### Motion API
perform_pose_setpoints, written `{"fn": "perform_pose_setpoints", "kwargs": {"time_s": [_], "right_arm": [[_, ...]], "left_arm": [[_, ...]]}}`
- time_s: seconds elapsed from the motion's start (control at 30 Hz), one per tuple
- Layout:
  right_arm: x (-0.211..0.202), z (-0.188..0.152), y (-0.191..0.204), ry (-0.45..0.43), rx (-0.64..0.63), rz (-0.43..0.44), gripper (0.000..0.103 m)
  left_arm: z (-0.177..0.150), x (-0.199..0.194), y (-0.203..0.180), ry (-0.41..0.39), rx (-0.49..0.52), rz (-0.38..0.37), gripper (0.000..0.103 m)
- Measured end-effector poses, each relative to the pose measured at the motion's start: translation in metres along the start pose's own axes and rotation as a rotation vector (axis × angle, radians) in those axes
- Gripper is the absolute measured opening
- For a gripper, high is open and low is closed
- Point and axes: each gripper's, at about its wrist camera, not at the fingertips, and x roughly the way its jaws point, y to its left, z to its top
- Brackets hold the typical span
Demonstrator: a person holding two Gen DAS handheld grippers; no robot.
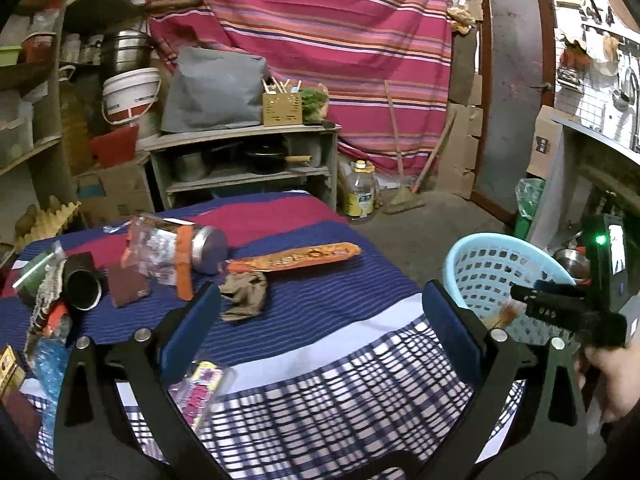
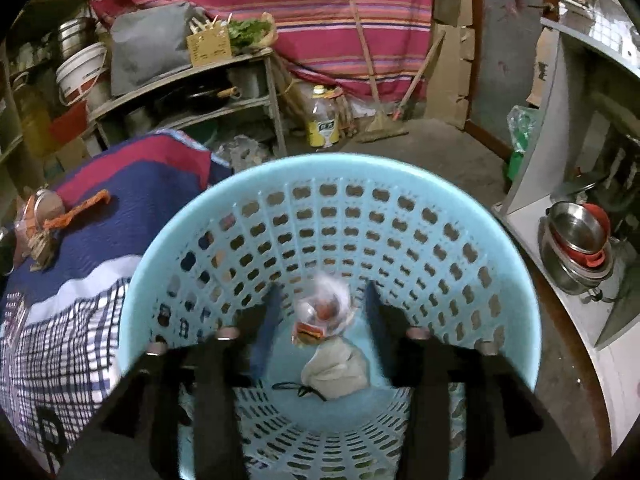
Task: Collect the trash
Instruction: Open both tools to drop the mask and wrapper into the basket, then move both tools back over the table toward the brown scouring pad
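Observation:
A light blue perforated basket (image 2: 400, 216) stands beside the cloth-covered table (image 1: 320, 352). My right gripper (image 2: 320, 300) is open inside the basket, and a blurred clear wrapper with red print (image 2: 324, 312) lies between its fingers, apart from them. A pale crumpled bag (image 2: 336, 372) lies on the basket floor. My left gripper (image 1: 320, 304) is open and empty above the table. On the table lie a long orange wrapper (image 1: 296, 258), a crumpled brown paper (image 1: 244, 294), a clear packet with a jar (image 1: 176, 246), a dark cup (image 1: 82, 286) and a pink-printed wrapper (image 1: 200, 392).
The basket also shows at the right in the left wrist view (image 1: 500, 276), with the right gripper's body (image 1: 568, 312) over it. Shelves (image 1: 248, 160) with pots stand behind the table. An oil bottle (image 1: 360, 192) and broom (image 1: 404, 196) are on the floor. Steel bowls (image 2: 576, 248) sit at the right.

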Motion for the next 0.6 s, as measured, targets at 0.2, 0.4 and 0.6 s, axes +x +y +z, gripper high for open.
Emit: {"fn": "perform_pose_setpoints", "kwargs": {"time_s": [0.2,0.4,0.6], "right_arm": [[-0.013,0.006,0.0,-0.025,0.016,-0.019,0.076],[-0.027,0.005,0.017,-0.047,-0.01,-0.019,0.077],[-0.054,0.0,0.049,-0.106,-0.045,0.001,0.086]], "left_arm": [[0.001,-0.01,0.018,-0.008,-0.023,0.021,0.097],[0.001,-0.023,0.036,-0.018,-0.042,0.042,0.097],[-0.002,-0.043,0.062,-0.031,-0.053,0.081,0.097]]}}
